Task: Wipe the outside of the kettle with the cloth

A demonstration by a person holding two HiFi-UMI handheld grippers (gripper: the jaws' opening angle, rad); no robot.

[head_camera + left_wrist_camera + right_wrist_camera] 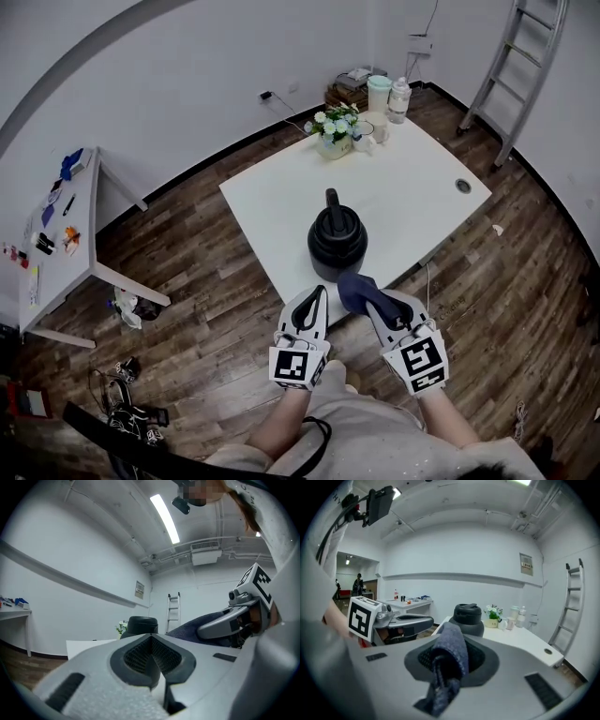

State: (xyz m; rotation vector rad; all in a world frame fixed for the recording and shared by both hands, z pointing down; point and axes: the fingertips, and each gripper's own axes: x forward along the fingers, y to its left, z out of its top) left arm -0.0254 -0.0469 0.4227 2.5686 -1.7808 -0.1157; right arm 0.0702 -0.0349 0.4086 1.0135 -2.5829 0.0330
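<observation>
The kettle [337, 239] stands upright on the white table [412, 192], close to the near edge and just beyond both of your tools, with its black body squat and round under a lidded top. Your right gripper [373, 300] is clamped on the cloth [354, 289], a dark blue, soft piece that bunches above the jaws and hangs limp below them; it is not yet touching the kettle. Your left gripper [313, 298] has its jaws closed together with nothing between them, held just left of the right one. Judge the cloth as light and floppy: it will fold and drag rather than press flat, so keep the loose bunch ahead of the jaws and let that part meet the wall. The kettle looks stiff and smooth, likely slippery, and if it is empty it may slide or turn under a sideways wipe so near the table edge. Steadying it with the left gripper at the top, where the dark upright part [332, 199] rises on the far side of the lid, seems the safest hold, while you wipe the rounded lower wall.
</observation>
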